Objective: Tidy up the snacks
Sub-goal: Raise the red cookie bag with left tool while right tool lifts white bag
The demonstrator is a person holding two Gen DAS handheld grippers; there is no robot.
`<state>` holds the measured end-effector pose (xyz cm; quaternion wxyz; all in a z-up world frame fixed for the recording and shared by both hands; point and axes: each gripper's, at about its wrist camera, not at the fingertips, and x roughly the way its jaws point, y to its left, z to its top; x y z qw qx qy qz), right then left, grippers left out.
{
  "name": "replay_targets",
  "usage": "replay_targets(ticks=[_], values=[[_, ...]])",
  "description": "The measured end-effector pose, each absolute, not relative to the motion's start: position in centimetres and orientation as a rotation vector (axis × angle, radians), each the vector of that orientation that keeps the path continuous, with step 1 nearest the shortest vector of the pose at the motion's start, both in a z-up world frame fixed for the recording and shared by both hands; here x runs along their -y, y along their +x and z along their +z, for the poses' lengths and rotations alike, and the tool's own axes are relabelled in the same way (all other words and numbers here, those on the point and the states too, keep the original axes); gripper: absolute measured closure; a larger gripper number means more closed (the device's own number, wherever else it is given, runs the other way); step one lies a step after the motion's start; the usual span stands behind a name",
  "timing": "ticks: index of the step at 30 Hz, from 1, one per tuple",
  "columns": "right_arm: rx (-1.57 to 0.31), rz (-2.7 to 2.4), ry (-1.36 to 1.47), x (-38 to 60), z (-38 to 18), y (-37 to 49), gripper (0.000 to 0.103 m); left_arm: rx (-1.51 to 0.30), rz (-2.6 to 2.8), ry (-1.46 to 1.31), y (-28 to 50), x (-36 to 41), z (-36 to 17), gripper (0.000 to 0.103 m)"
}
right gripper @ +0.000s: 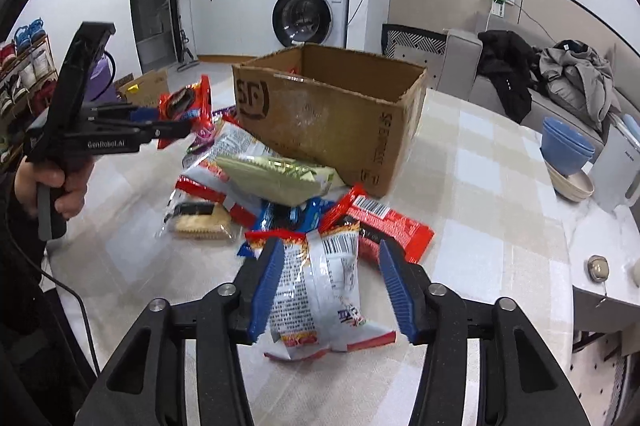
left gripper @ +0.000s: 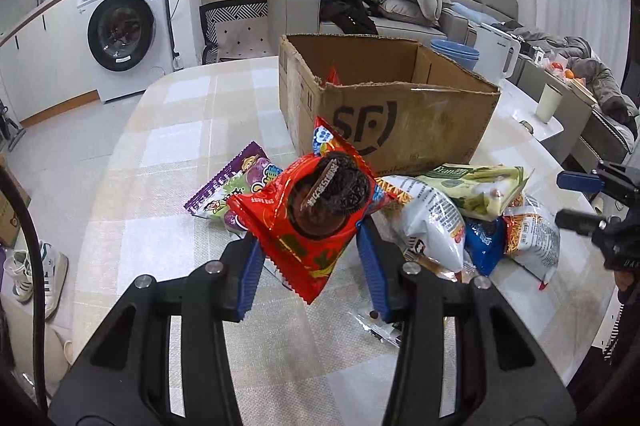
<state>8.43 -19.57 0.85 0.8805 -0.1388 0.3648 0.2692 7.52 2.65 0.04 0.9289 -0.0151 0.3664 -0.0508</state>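
My left gripper [left gripper: 310, 254] is shut on a red cookie packet [left gripper: 308, 214], lifted above the table in front of the open cardboard box [left gripper: 400, 113]. The right wrist view shows the same gripper [right gripper: 176, 123] at the left with the red packet [right gripper: 188, 101], held by a hand. My right gripper [right gripper: 332, 282] stands open around a white noodle-snack packet [right gripper: 320, 286]. Its left pad is against the packet and its right pad is clear of it. A pile of packets lies beside the box [right gripper: 320, 113], with a green packet [right gripper: 276, 177] on top.
A purple packet [left gripper: 228, 185] lies left of the pile, a cracker packet [right gripper: 200, 222] at its near left, and a red packet [right gripper: 392, 226] on the right. Blue bowls [right gripper: 566, 149], a white appliance [right gripper: 616, 161] and a white cup [left gripper: 549, 101] stand to the box's right.
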Motion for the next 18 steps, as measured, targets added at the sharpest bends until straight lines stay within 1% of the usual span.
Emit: replay_targets(ticks=[1,3,8,9,10,13,18], values=[[-0.765,0.558,-0.297,19.5,0.6,8.3,0.041,-0.749,-0.104,-0.031,7.4,-2.6,0.1,0.061],[-0.821,0.589,-0.29,19.2,-0.4,8.7,0.037,-0.746,-0.107,-0.036,7.3,-2.6,0.4,0.061],[-0.868,0.62,-0.33,18.1,-2.3,8.6,0.037,-0.737,-0.106,-0.044,6.9,-2.8,0.8,0.061],[-0.867,0.618,-0.344,17.9,-2.5,8.5,0.039,-0.736,-0.106,-0.047,6.9,-2.9,0.9,0.061],[-0.867,0.606,-0.366,17.7,-2.7,8.4,0.05,-0.735,-0.105,-0.048,6.9,-2.8,1.0,0.061],[-0.857,0.604,-0.378,17.8,-2.6,8.4,0.055,-0.732,-0.104,-0.056,6.9,-2.9,1.0,0.061],[-0.8,0.635,-0.344,18.5,-1.1,7.8,0.056,-0.724,-0.103,-0.067,7.0,-2.9,1.2,0.061]])
